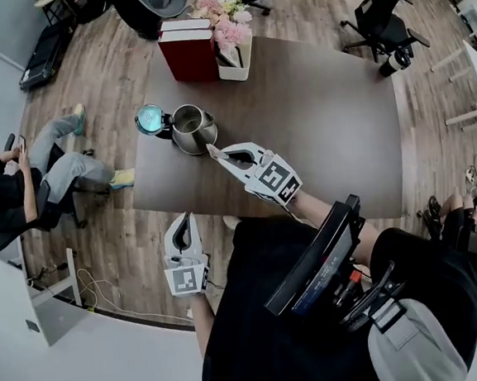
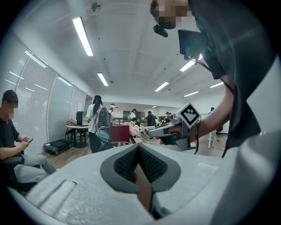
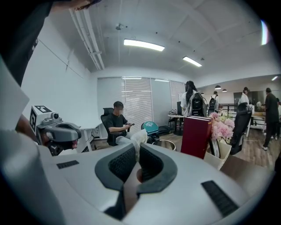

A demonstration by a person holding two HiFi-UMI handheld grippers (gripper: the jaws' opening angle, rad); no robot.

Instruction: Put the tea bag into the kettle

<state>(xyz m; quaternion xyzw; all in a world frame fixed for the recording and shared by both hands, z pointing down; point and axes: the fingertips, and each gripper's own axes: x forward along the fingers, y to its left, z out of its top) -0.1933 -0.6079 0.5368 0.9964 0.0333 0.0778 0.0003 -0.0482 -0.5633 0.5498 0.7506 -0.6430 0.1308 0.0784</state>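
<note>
The steel kettle (image 1: 192,128) stands open on the dark table (image 1: 325,136), its teal lid (image 1: 150,118) hinged back to the left. My right gripper (image 1: 218,153) hovers just right of the kettle's rim, shut on a small white tea bag (image 1: 212,150). In the right gripper view the tea bag (image 3: 139,137) pokes out past the pads, with the kettle rim (image 3: 166,143) just beyond. My left gripper (image 1: 182,223) hangs shut and empty off the table's near edge; the left gripper view shows its pads (image 2: 131,160) pressed together.
A red book box (image 1: 187,51) and a white holder of pink flowers (image 1: 231,24) stand at the table's far edge. A seated person (image 1: 22,188) is left of the table. An office chair (image 1: 381,19) stands at the back right.
</note>
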